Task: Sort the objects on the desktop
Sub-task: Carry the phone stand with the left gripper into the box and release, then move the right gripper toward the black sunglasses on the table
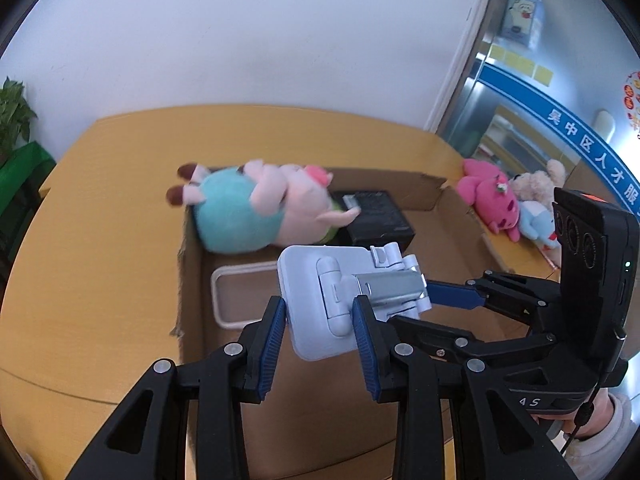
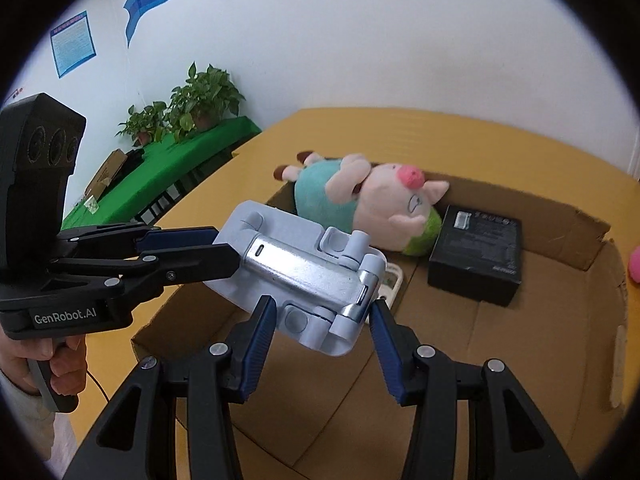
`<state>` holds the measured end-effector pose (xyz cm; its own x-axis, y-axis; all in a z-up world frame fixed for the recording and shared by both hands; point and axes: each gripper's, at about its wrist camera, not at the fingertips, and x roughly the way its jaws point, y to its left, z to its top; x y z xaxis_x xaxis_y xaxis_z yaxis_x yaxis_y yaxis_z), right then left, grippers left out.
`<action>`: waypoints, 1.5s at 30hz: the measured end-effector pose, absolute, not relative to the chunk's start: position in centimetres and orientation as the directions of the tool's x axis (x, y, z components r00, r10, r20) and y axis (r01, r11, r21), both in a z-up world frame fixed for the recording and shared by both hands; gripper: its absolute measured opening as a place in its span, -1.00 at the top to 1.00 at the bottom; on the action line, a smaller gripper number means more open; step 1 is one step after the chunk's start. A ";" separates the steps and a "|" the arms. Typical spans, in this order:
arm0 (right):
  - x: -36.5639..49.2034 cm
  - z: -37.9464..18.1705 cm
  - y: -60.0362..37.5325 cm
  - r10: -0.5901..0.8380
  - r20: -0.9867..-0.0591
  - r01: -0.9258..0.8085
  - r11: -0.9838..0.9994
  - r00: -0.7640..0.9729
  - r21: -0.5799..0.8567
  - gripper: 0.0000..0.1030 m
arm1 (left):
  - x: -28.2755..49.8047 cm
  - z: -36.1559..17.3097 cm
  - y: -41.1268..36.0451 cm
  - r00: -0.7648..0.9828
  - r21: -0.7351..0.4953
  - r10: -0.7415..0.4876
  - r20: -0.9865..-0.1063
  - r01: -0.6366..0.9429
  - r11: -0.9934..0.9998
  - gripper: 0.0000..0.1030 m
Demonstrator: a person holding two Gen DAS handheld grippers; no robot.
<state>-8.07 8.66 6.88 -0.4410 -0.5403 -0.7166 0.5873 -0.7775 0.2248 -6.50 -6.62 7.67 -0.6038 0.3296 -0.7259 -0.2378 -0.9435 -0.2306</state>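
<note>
Our left gripper (image 1: 320, 320) pinches the stand (image 1: 332, 300) above the box (image 2: 560, 320); our right gripper (image 2: 322, 320) is spread around its other end, beside the pig (image 2: 360, 204).

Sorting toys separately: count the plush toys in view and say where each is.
3, possibly more hidden. The pig plush lies in the cardboard box, on its far-left rim. The pink plush and a cream-and-blue plush sit on the table right of the box.
</note>
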 end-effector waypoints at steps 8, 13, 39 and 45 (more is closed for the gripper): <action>-9.5 1.1 5.6 -0.519 -0.822 0.531 -0.776 -0.234 0.339 0.08 | -7.4 5.2 -8.7 -0.528 -0.232 0.317 -0.788 -0.221 -0.947 0.66; -9.7 0.4 4.8 -0.474 -0.863 0.514 -0.792 -0.176 0.331 0.08 | -7.3 3.0 -9.3 -0.467 -0.244 0.313 -0.827 -0.203 -0.948 0.72; 1.0 9.6 12.6 -0.471 -0.664 0.573 -0.816 -0.580 0.078 -0.53 | 0.4 10.0 -6.5 -0.811 0.004 0.019 -0.585 -0.027 -1.000 -0.83; 4.4 8.9 19.1 -0.530 -0.622 0.573 -0.805 -0.576 0.155 -0.54 | 4.0 10.0 -2.7 -0.836 -0.002 0.098 -0.540 -0.115 -0.993 -0.84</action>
